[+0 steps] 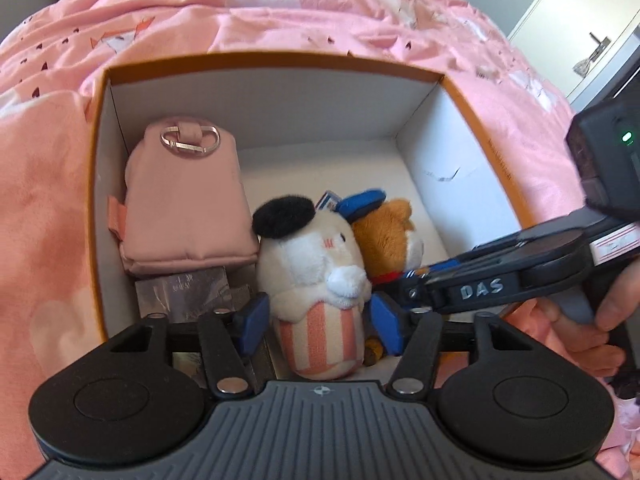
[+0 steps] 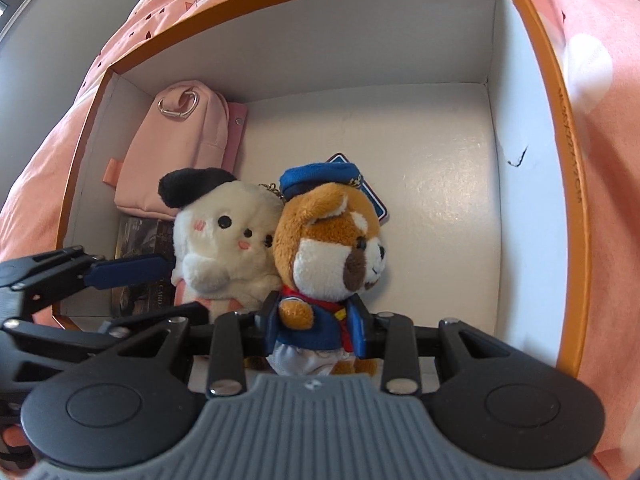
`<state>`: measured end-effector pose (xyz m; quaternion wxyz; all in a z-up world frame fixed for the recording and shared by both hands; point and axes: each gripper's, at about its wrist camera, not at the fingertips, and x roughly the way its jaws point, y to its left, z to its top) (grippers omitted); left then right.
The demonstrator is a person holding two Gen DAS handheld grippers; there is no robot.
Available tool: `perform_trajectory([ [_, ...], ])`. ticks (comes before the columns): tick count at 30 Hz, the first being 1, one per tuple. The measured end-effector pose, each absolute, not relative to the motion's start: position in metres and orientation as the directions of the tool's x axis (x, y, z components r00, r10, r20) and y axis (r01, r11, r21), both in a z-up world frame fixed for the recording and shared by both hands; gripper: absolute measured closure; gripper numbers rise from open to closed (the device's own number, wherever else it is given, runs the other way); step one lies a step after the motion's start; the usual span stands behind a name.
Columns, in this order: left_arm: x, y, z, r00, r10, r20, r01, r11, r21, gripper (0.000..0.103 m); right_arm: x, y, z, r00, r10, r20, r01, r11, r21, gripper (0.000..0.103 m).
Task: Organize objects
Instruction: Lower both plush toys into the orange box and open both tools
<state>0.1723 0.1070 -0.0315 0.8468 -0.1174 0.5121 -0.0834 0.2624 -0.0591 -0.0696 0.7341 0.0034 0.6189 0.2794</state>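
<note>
An orange-rimmed white box (image 1: pixel 424 148) (image 2: pixel 440 152) lies on a pink quilt. Inside it, a white plush with a black beret (image 1: pixel 312 256) (image 2: pixel 224 248) stands next to a brown dog plush in a blue cap (image 1: pixel 392 236) (image 2: pixel 332 256). My left gripper (image 1: pixel 320 320) is shut on the white plush's striped body. My right gripper (image 2: pixel 316 324) is shut on the dog plush's blue jacket; it also shows in the left wrist view (image 1: pixel 416 280). A pink pouch (image 1: pixel 188 200) (image 2: pixel 180 152) lies at the box's left wall.
A dark card pack (image 1: pixel 184 292) (image 2: pixel 140 240) lies in front of the pouch. The box floor right of the plushes is bare white (image 2: pixel 440 220). The pink quilt (image 1: pixel 280 12) surrounds the box. A white cabinet door (image 1: pixel 580 20) stands at the far right.
</note>
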Motion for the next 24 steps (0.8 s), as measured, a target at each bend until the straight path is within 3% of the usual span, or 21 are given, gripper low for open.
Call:
perform_trajectory([
  [2,0.173,0.11,-0.031,0.467,-0.249,-0.849,0.022,0.963,-0.27,0.063,0.263,-0.056,-0.072,0.068,0.411,-0.909,-0.406,0.844,0.351,0.067],
  [5,0.179,0.107,-0.036,0.462,-0.259,-0.848,0.016,0.959,-0.284,0.072,0.264,-0.053,-0.076,0.053,0.407,-0.912,-0.405,0.843,0.353,0.067],
  [15,0.185,0.099,-0.047,0.458,-0.225,-0.86,-0.02,0.965,-0.263,0.073,0.259,-0.046,-0.084,0.061,0.373,-0.926,-0.439,0.843,0.311,0.066],
  [24,0.173,0.102,-0.036,0.509,-0.223,-0.831,-0.029,0.961,-0.275,0.072,0.247,-0.047,-0.065,0.154,0.361,-0.92,-0.489,0.837,0.246,0.052],
])
